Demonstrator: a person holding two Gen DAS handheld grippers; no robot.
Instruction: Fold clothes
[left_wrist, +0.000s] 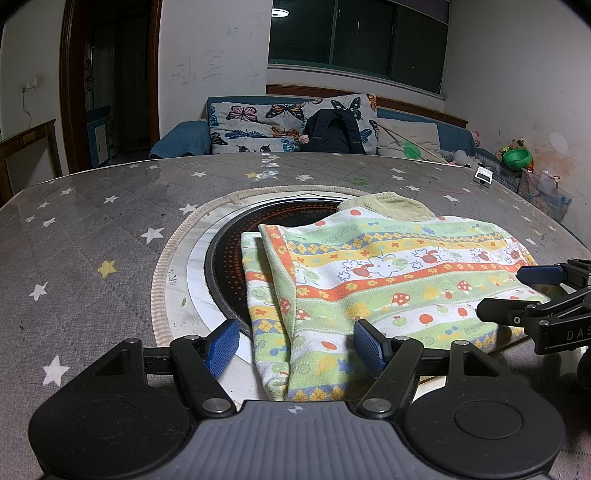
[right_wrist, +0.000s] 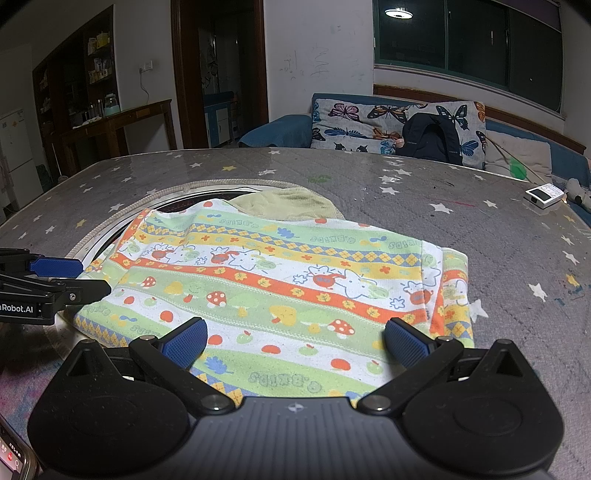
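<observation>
You are working over the star-printed table cover (left_wrist: 92, 229), which is spreading out ahead of both tools, with the round inset cooker plate (left_wrist: 229, 258) sitting just beyond your left gripper (left_wrist: 295, 345). The patterned garment (right_wrist: 280, 280) is lying directly in front of both tools, partly over that plate, its near hem running under and between the two sets of fingers; a plain greenish piece (right_wrist: 288, 203) is poking out from under its far edge. It is looking already doubled over, with a folded edge at the left gripper's side, so you are probably between folds, lining up for the next one.

Your left gripper is standing released, pads spread with the hem's corner between them but nothing pinched. Your right gripper (right_wrist: 295, 343) is likewise hanging wide apart above the cloth, grasping nothing.

Next, you are likely needing to lower both tools onto the near hem, pinch both layers together, and carry them away from you evenly so the fold is not skewing.
</observation>
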